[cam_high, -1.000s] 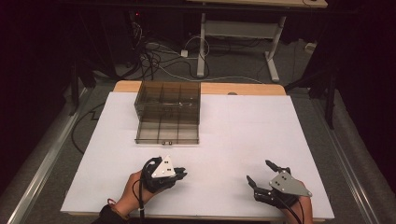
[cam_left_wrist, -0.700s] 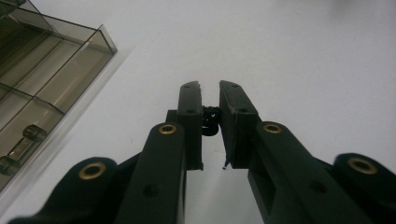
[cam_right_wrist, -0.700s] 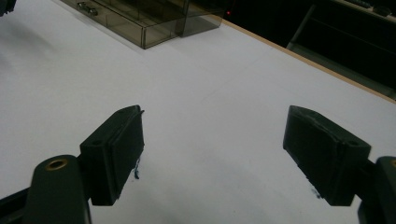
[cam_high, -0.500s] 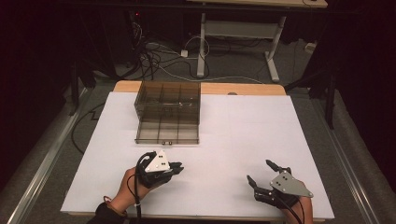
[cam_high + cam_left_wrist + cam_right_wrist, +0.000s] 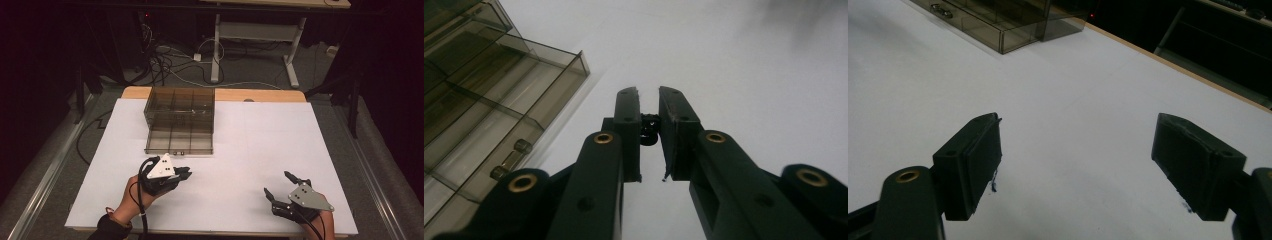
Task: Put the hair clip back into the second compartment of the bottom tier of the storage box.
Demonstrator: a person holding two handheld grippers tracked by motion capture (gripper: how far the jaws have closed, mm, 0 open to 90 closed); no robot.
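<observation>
Left gripper (image 5: pixel 182 174) shifted slightly toward drawer (image 5: pixel 179 142); jaws near-closed on small black item (image 5: pixel 648 131). Right gripper (image 5: pixel 281 186) wide open, empty, parked. Step: likely carrying item. Next: probably reach open compartment, release.

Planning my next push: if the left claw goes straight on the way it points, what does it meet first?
Nothing, seemingly: bare white table lies ahead of the left claw; the drawer box sits off to one side. Depth is uncertain.
</observation>
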